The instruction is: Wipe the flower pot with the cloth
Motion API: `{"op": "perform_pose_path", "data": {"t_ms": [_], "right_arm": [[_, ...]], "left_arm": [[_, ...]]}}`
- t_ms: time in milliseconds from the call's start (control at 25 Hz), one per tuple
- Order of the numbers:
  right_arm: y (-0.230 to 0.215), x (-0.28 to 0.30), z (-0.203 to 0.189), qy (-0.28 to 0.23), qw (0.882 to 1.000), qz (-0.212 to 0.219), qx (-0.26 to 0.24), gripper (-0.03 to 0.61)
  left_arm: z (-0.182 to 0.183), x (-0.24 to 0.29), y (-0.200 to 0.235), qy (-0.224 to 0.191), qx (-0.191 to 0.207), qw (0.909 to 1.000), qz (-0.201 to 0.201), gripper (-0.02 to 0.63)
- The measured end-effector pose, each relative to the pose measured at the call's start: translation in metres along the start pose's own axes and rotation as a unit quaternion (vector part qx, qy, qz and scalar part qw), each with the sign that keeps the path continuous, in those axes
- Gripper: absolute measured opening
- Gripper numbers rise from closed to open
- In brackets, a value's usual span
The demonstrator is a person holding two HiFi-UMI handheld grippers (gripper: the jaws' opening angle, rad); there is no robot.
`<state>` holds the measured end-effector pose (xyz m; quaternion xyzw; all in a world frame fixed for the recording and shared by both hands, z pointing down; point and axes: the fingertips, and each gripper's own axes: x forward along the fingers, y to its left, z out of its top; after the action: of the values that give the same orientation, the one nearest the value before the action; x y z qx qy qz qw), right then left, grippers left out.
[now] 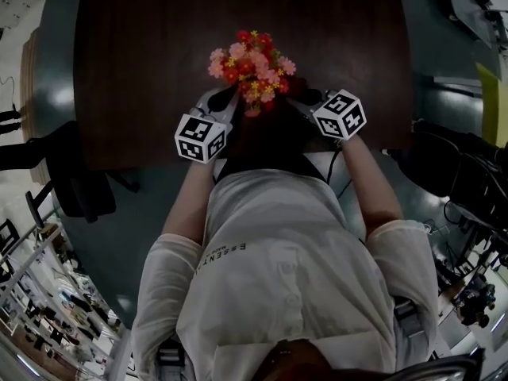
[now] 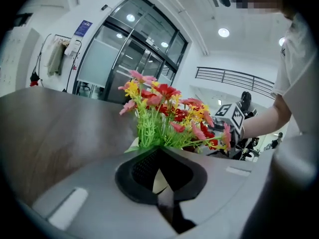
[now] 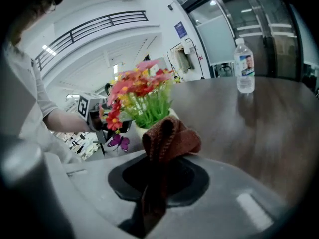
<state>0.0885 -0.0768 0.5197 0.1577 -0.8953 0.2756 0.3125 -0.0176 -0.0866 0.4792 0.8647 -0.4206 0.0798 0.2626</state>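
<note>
A bunch of red, pink and yellow artificial flowers point(image 1: 250, 66) stands in a pale flower pot point(image 3: 141, 132) near the front edge of the dark wooden table point(image 1: 151, 46). In the head view the blooms hide the pot. My left gripper point(image 1: 229, 98) comes in from the left and is shut, with a sliver of the pot's pale rim point(image 2: 159, 179) between its jaws. My right gripper point(image 1: 298, 101) comes in from the right, shut on a bunched brown cloth point(image 3: 170, 137). The cloth sits against the pot's side just below the green stems.
A clear water bottle point(image 3: 244, 66) stands further along the table, at its far edge. A purple butterfly ornament point(image 3: 117, 143) hangs by the pot. A dark chair point(image 1: 75, 173) stands off the table's left corner, and other dark furniture sits to the right.
</note>
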Motion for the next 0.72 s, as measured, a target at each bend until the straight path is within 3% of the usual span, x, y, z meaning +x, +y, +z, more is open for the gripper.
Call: {"op": "perform_pose_path", "data": {"t_ms": [160, 280, 520, 720], "right_arm": [[-0.046, -0.008, 0.037, -0.021, 0.999, -0.032, -0.016, 0.052], [-0.066, -0.003, 0.070, -0.027, 0.999, -0.005, -0.046, 0.052], [-0.071, 0.059, 0.132, -0.005, 0.985, 0.126, -0.116, 0.051], [-0.035, 0.102, 0.148, 0.032, 0.954, 0.260, -0.143, 0.051]], "left_arm": [[0.001, -0.007, 0.003, -0.010, -0.008, 0.9999, 0.002, 0.011], [-0.003, -0.006, -0.007, -0.007, -0.031, 0.9994, 0.017, 0.011], [0.002, -0.004, 0.006, -0.025, -0.054, 0.9955, 0.074, 0.011], [-0.001, -0.004, 0.002, -0.023, -0.063, 0.9940, 0.086, 0.011]]}}
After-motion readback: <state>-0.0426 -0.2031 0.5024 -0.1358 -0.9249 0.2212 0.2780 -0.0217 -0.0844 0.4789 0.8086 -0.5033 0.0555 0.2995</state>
